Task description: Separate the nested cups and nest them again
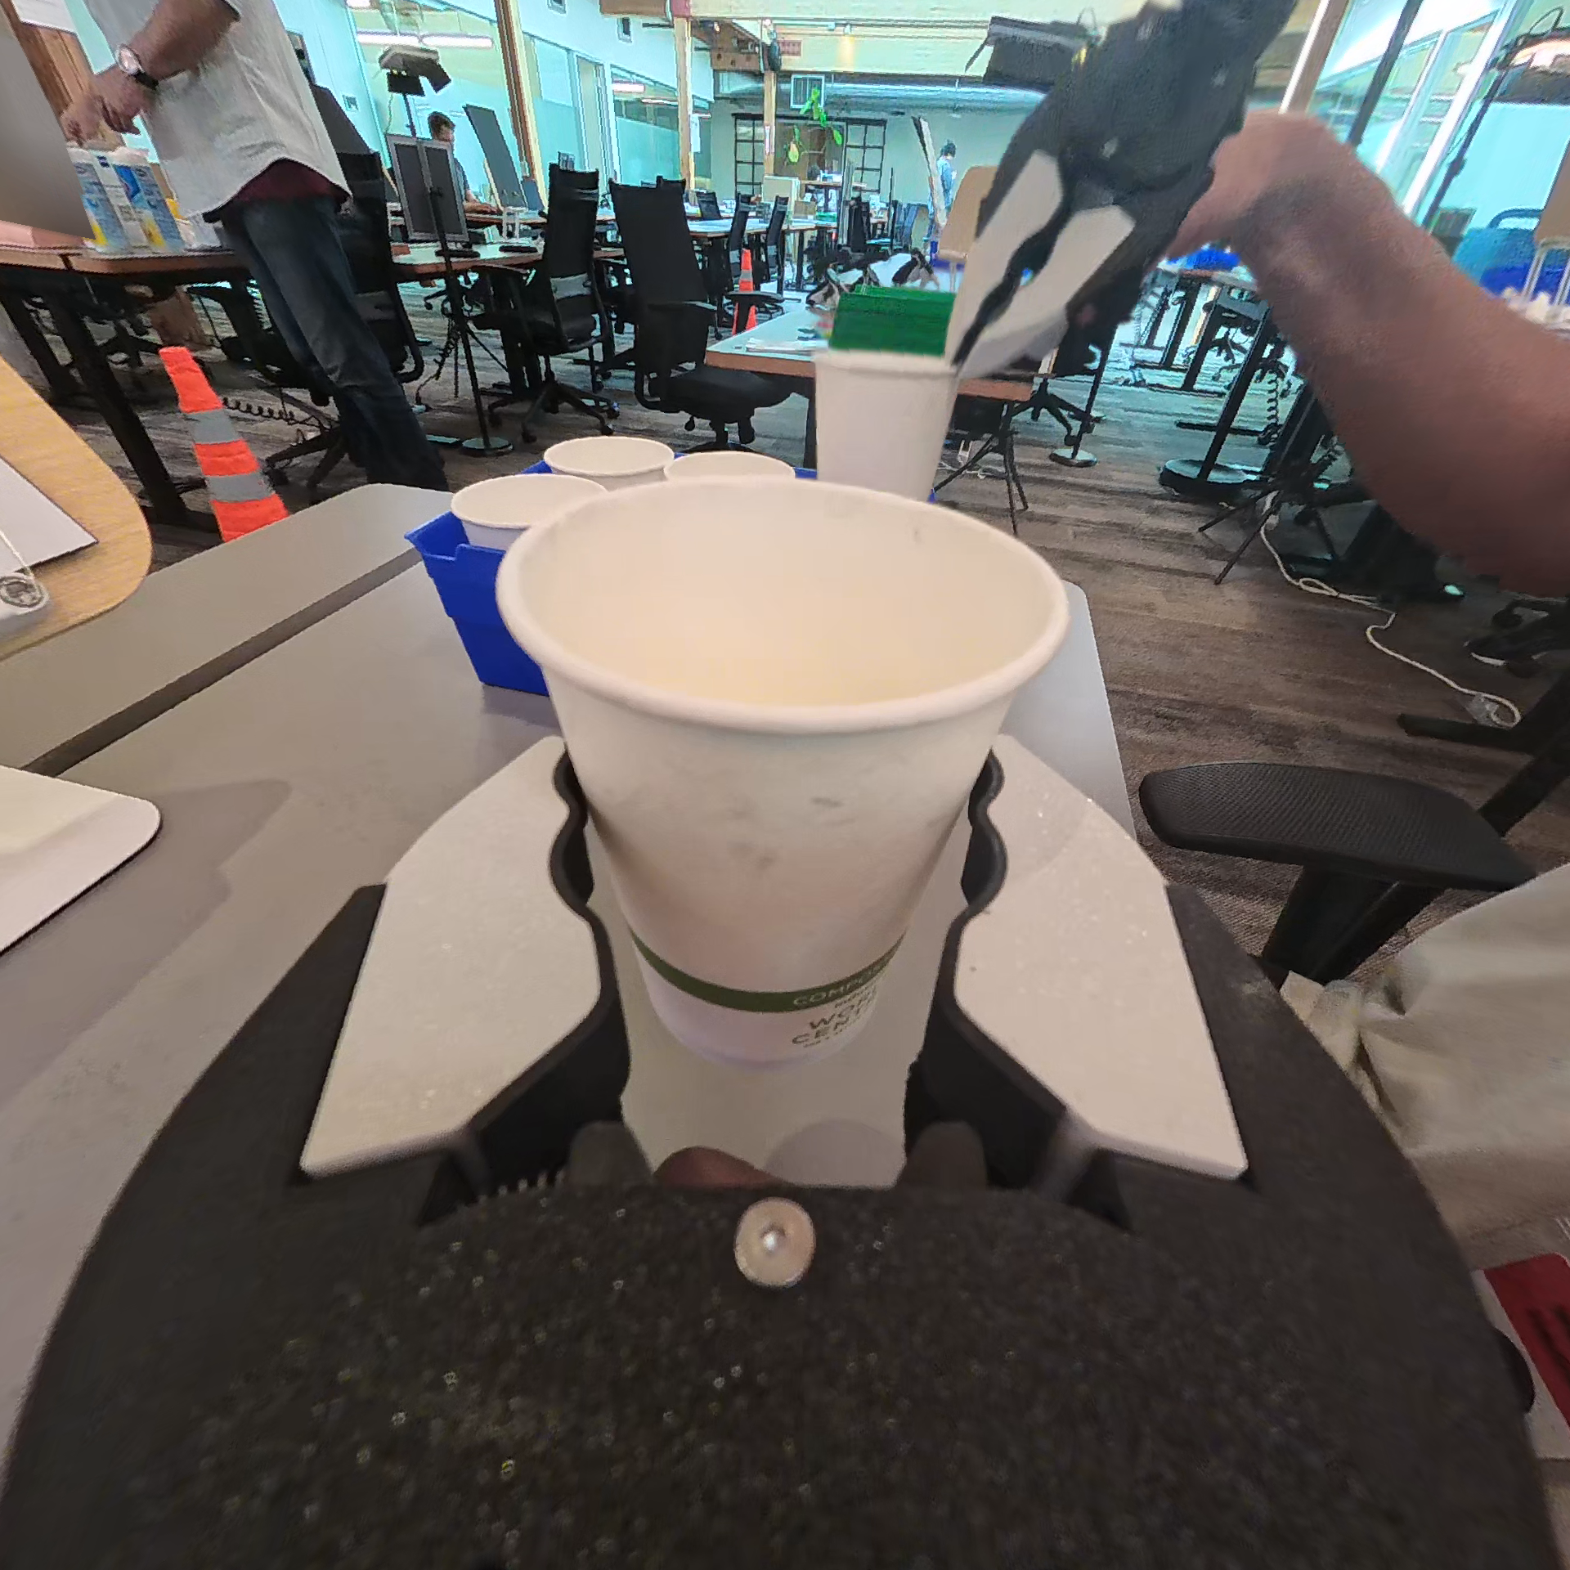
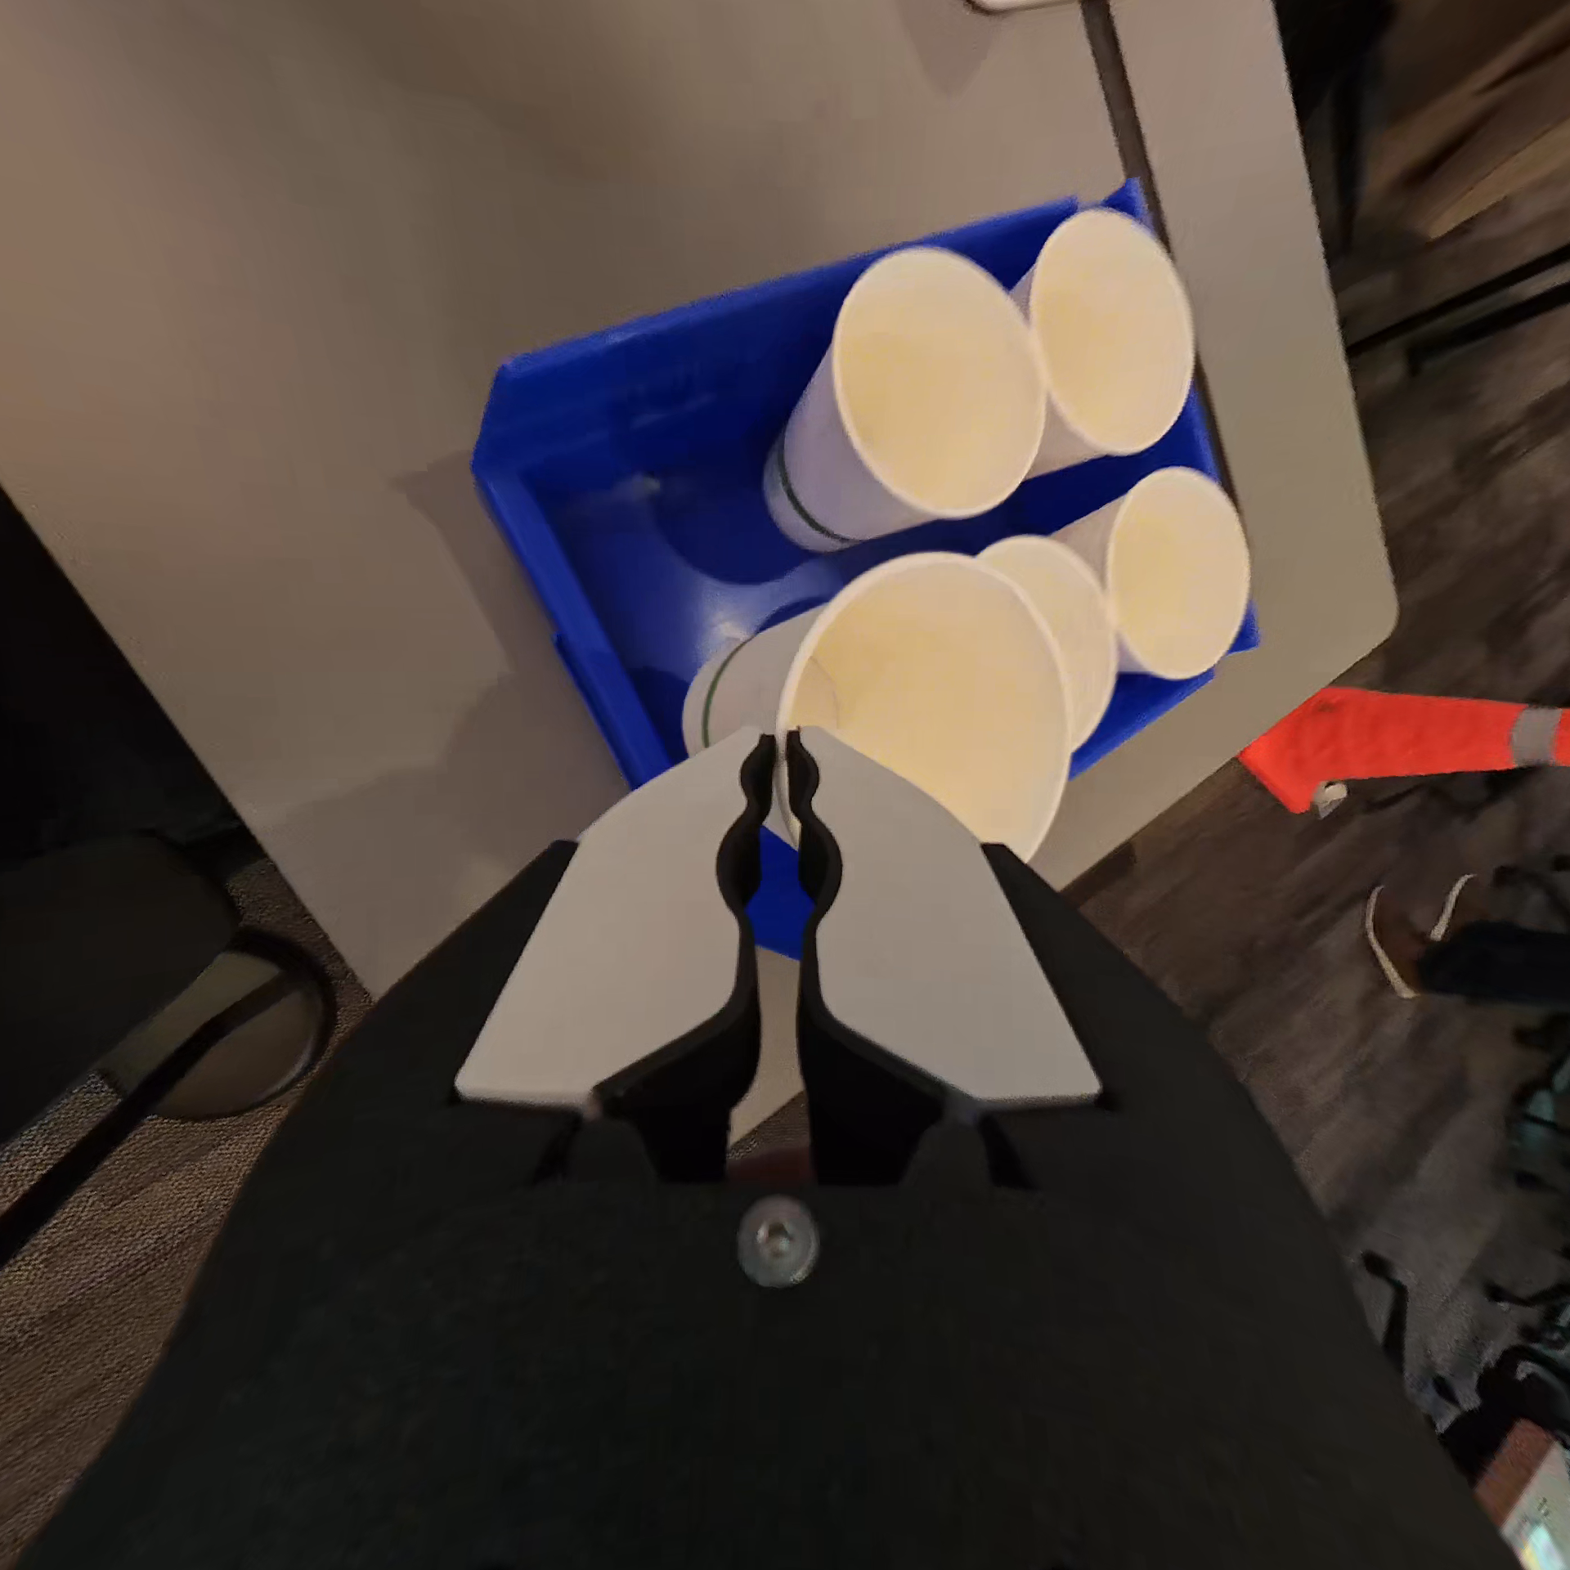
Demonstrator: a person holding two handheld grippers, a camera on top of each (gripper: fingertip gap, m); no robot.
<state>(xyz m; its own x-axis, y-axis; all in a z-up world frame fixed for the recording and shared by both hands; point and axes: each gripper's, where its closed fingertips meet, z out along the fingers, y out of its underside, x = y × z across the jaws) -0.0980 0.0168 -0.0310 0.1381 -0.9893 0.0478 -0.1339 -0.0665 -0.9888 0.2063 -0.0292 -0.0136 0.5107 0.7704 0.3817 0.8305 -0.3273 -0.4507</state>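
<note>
- The left gripper (image 1: 777, 858) clamps an upright, empty paper cup (image 1: 782, 765) by its sides, above the grey table (image 1: 255, 765).
- The right gripper (image 2: 782, 748) pinches the rim of a second empty cup (image 2: 926, 705), held over the blue bin (image 2: 612, 425).
- In the bin stand four empty cups (image 2: 934, 382).

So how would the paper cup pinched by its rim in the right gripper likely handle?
The paper cup looks empty, so probably very light. The right gripper pinches only its thin rim, so the wall may flex or crease. Held at one edge, it seems apt to swing or tilt above the blue bin.
</note>
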